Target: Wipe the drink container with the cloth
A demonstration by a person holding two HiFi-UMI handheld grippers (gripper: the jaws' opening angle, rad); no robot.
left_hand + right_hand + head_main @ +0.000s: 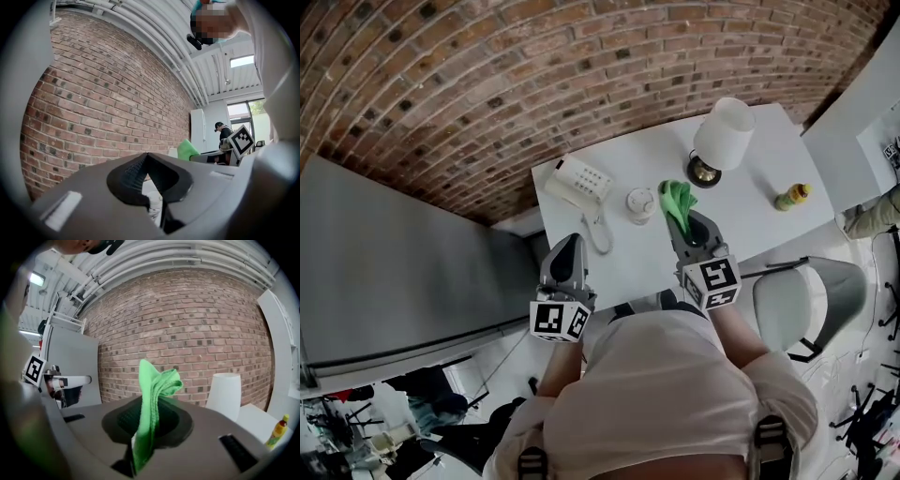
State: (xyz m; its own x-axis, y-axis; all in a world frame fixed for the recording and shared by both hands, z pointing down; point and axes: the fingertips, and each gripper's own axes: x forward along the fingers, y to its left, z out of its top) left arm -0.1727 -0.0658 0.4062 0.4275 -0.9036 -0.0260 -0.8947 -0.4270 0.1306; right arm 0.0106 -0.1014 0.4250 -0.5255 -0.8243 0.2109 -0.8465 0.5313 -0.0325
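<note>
A bright green cloth [677,199] sticks up from my right gripper [687,228], which is shut on it above the white table [750,216]. In the right gripper view the cloth [157,380] stands pinched between the jaws of that gripper [149,405]. A small yellow-capped drink bottle [792,196] stands upright at the table's right end, also seen low right in the right gripper view as the bottle [277,431]. A small white round container [640,203] sits just left of the cloth. My left gripper [566,248] is shut and empty, left of the table's front corner; its jaws [147,157] meet.
A white-shaded lamp [722,136] stands behind the cloth and a white desk phone [579,183] lies at the table's left with its cord. A grey cabinet [394,262] is at the left, a grey chair [811,300] at the right, a brick wall behind.
</note>
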